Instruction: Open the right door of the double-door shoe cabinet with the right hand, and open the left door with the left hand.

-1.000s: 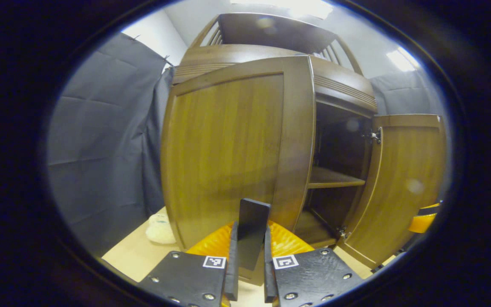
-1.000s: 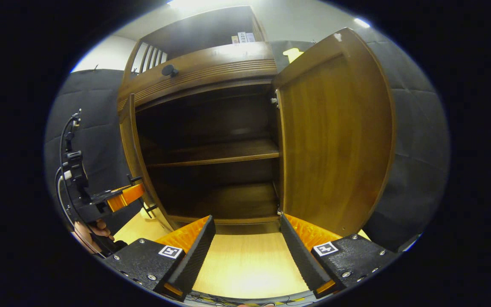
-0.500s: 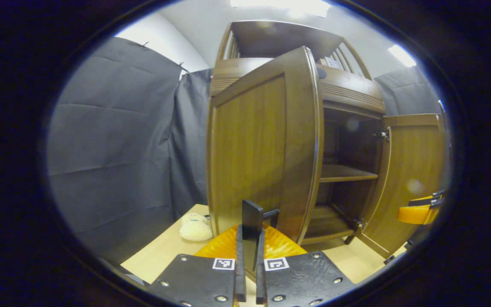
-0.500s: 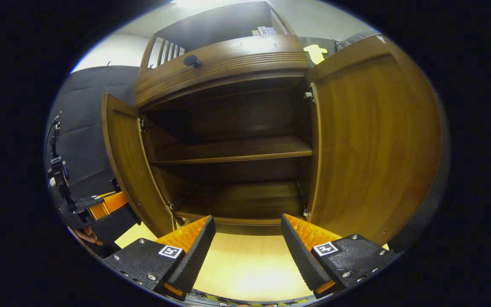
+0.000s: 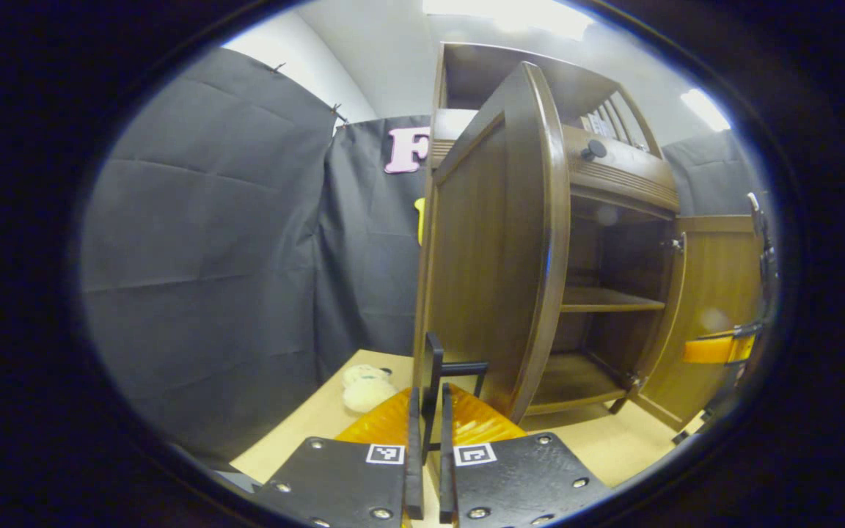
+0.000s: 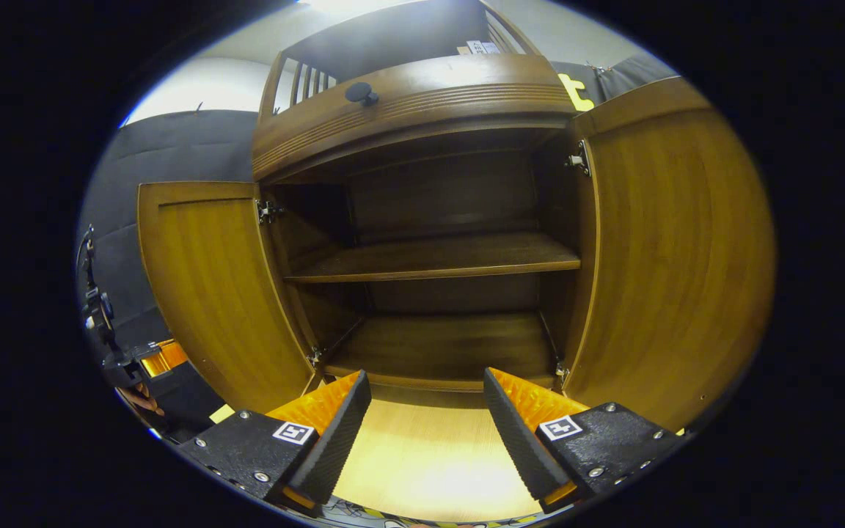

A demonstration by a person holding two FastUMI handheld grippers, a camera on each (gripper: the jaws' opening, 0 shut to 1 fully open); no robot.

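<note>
The brown wooden shoe cabinet [image 6: 408, 110] stands with both doors swung wide, baring its middle shelf [image 6: 437, 260]. In the left gripper view the left door [image 5: 496, 249] is nearly edge-on, and my left gripper [image 5: 428, 394] is shut on its flat dark handle [image 5: 433, 367]. The right door [image 5: 716, 286] hangs open farther off, with the right gripper [image 5: 719, 348] in front of it. In the right gripper view my right gripper [image 6: 426, 383] is open and holds nothing, low before the cabinet's bottom. The left door [image 6: 210, 286] and right door [image 6: 679, 249] flank it. The left gripper [image 6: 136, 363] is at the far left.
A cream plush toy [image 5: 365, 389] lies on the pale wooden floor [image 6: 430, 462] by the cabinet's left side. Above the doors runs a drawer front with a dark knob [image 6: 358, 92]. Black cloth [image 5: 210, 257] walls the booth on the left.
The left door has swung from barely ajar to wide open, my left gripper moving with its handle. The right gripper stayed open, its view shifting slightly.
</note>
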